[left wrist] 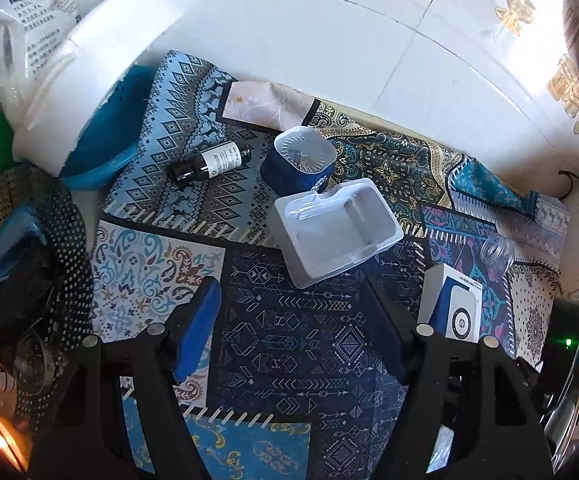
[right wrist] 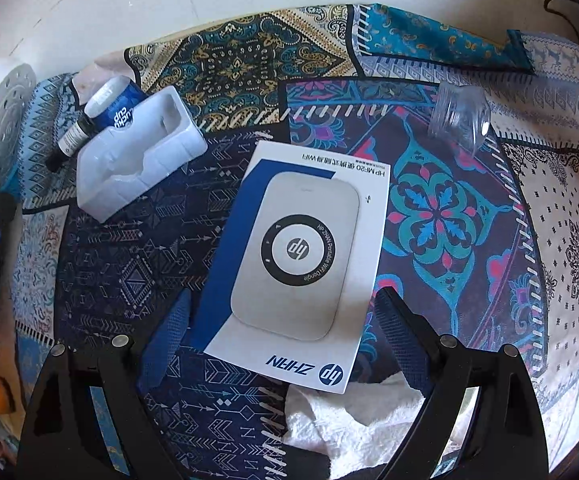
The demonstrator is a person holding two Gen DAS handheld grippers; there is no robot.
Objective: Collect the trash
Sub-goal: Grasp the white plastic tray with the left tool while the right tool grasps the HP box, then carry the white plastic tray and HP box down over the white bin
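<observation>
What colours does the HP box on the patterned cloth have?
The HP box is white with a dark blue panel and a grey device picture. The right wrist view shows it best.

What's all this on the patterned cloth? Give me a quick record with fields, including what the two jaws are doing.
surface: patchwork cloth
trash near middle: white plastic tray, lying open side up
behind tray: blue cup on its side; dark bottle lying flat
right side: HP box lying flat; clear jar on its side
near edge: white tissue beside the box
left gripper: jaws open, empty
right gripper: jaws open over the box, not gripping
</observation>
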